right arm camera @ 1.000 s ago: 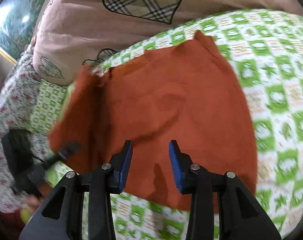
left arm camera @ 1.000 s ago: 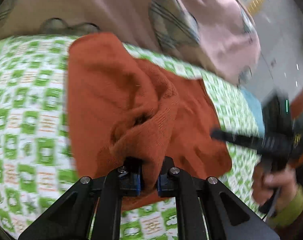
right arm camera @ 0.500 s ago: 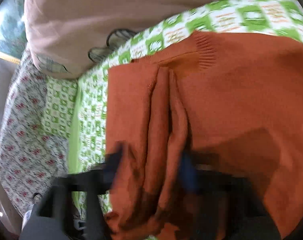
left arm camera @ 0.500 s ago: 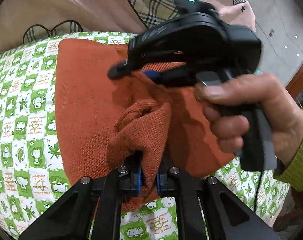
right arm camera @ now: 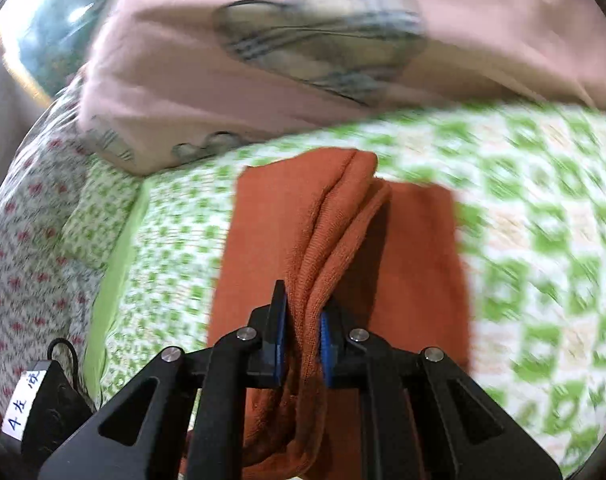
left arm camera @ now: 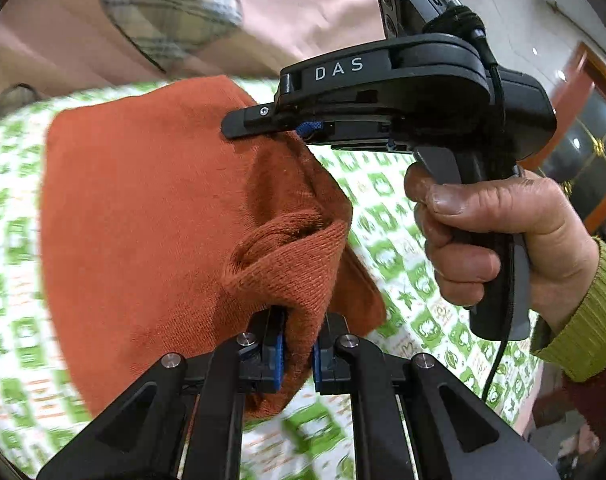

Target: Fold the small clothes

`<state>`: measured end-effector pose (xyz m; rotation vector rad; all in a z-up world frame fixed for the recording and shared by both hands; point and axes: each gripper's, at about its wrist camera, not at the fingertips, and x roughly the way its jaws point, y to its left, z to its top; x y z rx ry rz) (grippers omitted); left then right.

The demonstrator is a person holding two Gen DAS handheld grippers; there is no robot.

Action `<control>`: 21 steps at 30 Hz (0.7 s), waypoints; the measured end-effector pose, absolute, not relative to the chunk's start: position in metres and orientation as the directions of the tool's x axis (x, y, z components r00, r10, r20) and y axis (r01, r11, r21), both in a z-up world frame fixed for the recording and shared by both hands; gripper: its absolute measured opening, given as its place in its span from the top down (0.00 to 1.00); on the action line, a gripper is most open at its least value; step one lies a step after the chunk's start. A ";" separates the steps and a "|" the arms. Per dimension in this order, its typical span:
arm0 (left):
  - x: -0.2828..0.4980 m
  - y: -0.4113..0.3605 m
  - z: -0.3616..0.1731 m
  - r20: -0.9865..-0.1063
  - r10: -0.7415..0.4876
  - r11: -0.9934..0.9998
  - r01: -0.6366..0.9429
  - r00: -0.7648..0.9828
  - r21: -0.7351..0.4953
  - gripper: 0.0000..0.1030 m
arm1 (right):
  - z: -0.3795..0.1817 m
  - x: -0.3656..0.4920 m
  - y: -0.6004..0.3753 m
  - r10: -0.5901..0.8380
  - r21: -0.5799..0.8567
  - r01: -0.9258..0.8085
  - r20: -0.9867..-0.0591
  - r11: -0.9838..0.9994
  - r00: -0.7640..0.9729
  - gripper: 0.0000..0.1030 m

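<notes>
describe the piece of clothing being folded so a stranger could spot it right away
Find the green-and-white checked bedspread below the pink quilt. On it lies the orange knit garment, the only plain one-colour cloth there, pinched by the left gripper and right gripper.

one orange garment (left arm camera: 151, 208), two tongs (left arm camera: 297, 350), one quilt (right arm camera: 543, 184).

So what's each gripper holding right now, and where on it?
Both hold the orange knit garment. The left gripper pinches a bunched fold at its near edge; the right gripper pinches a gathered ridge of layers farther along.
</notes>
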<state>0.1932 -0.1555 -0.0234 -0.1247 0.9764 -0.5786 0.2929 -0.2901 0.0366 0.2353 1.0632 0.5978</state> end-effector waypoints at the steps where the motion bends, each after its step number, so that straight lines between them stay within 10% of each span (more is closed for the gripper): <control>1: 0.196 -0.162 -0.030 -0.757 -0.509 0.844 0.413 0.410 -0.343 0.92 | 0.029 0.293 -0.294 0.550 0.453 -0.325 -0.759 0.830 0.349 0.85; 10: 0.215 -0.163 -0.052 -0.779 -0.512 0.844 0.379 0.362 -0.378 0.91 | 0.011 0.294 -0.303 0.501 0.390 -0.335 -0.780 0.858 0.375 0.85; 21: 0.189 -0.117 -0.047 -0.786 -0.523 0.843 0.338 0.330 -0.419 0.56 | -0.014 0.299 -0.313 0.476 0.367 -0.323 -0.790 0.872 0.386 0.85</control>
